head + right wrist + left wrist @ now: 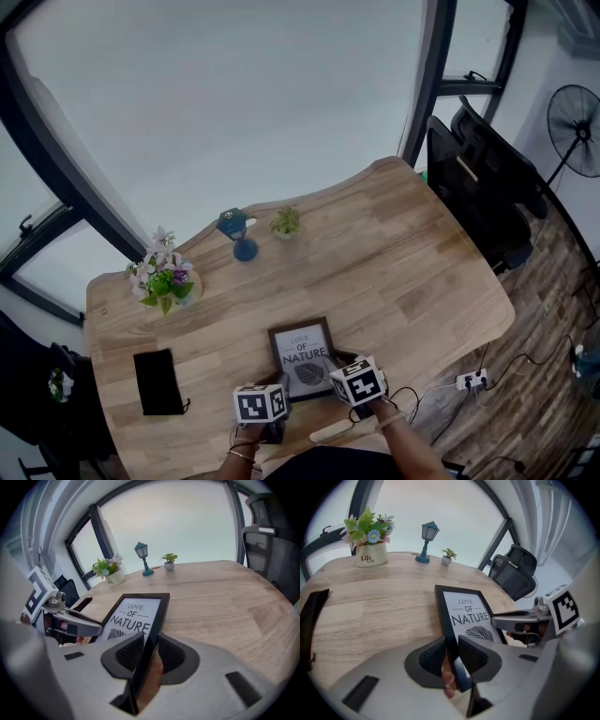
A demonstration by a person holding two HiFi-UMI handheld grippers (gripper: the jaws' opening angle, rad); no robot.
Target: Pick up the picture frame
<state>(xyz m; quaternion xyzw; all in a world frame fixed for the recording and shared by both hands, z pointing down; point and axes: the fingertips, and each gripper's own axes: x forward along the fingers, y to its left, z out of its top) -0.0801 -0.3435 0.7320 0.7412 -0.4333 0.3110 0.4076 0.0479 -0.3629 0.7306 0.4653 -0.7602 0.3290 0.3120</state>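
A black picture frame (305, 356) with a "Love of Nature" print lies near the front edge of the wooden table (403, 262). My left gripper (278, 405) is at the frame's near left corner. In the left gripper view its jaws (452, 651) are shut on the left edge of the frame (466, 611). My right gripper (343, 375) is at the near right corner. In the right gripper view its pads (150, 648) press on the right edge of the frame (136, 613). Each gripper shows in the other's view.
A black flat case (157, 382) lies left of the frame. A flower pot (164, 281), a blue lantern figure (239, 234) and a small potted plant (286, 222) stand along the far edge. A black office chair (487, 187) and a fan (577, 141) stand to the right.
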